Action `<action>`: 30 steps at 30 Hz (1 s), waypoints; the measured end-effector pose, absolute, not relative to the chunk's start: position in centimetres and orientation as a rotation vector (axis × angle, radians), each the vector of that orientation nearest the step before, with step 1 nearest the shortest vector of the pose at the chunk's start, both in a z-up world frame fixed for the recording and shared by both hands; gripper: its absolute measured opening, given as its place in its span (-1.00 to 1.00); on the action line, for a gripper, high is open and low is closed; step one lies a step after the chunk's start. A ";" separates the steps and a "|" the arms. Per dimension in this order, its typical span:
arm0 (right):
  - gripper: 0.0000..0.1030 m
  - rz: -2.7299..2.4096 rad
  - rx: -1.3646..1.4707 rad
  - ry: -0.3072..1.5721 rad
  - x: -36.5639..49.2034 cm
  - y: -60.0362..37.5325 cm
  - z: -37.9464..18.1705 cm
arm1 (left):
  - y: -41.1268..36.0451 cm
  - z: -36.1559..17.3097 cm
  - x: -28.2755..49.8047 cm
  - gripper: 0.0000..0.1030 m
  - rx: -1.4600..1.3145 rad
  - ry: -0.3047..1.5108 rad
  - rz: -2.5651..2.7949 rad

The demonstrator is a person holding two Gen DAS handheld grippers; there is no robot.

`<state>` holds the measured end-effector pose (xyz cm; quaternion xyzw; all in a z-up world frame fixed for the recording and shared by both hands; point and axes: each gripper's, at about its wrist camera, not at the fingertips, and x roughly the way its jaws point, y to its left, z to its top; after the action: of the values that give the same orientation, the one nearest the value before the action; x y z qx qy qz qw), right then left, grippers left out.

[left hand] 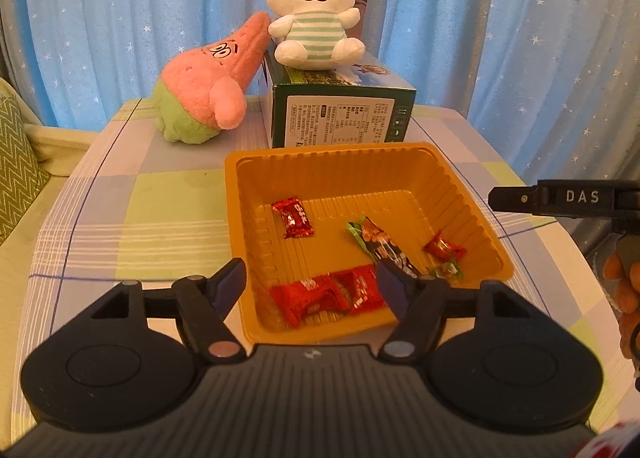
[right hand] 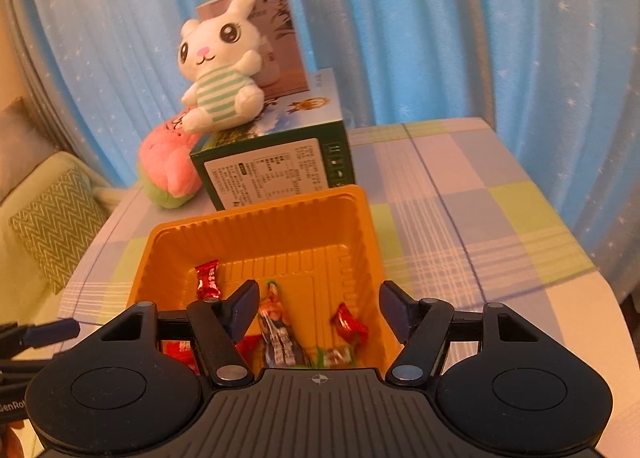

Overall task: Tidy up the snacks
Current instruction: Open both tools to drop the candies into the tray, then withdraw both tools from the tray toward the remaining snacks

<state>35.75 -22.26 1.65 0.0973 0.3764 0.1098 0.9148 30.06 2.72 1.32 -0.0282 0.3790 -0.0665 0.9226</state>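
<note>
Both tongs, left (left hand: 310,290) and right (right hand: 318,308), gape empty over my tray (left hand: 460,178); snacks (left hand: 312,298) dropped inside, contained.

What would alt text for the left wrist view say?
An open left gripper hovers at the near edge of an orange tray holding wrapped candies. Behind it, a white bunny plush sits on a green box beside a pink plush.

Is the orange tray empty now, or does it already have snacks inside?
Not empty. The orange tray holds several wrapped snacks on its floor, among them a red candy and a long dark packet.
</note>
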 end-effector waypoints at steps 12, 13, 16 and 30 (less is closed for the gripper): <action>0.29 0.167 0.218 0.792 23.7 -24.4 2.9 | 2.6 2.3 20.4 0.50 -0.111 0.783 -0.112; 0.29 0.166 0.213 0.794 22.8 -24.4 3.0 | 2.6 2.4 19.3 0.50 -0.116 0.784 -0.109; 0.29 0.164 0.196 0.787 19.4 -24.2 3.1 | 2.7 2.7 16.7 0.51 -0.127 0.784 -0.104; 0.29 0.151 0.220 0.794 9.5 -23.8 3.1 | 2.3 3.3 8.1 0.58 -0.114 0.784 -0.115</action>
<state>9.55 -23.77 3.15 0.1067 0.3857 0.0732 0.9135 8.14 2.26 3.32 -0.0557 0.3817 -0.0561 0.9209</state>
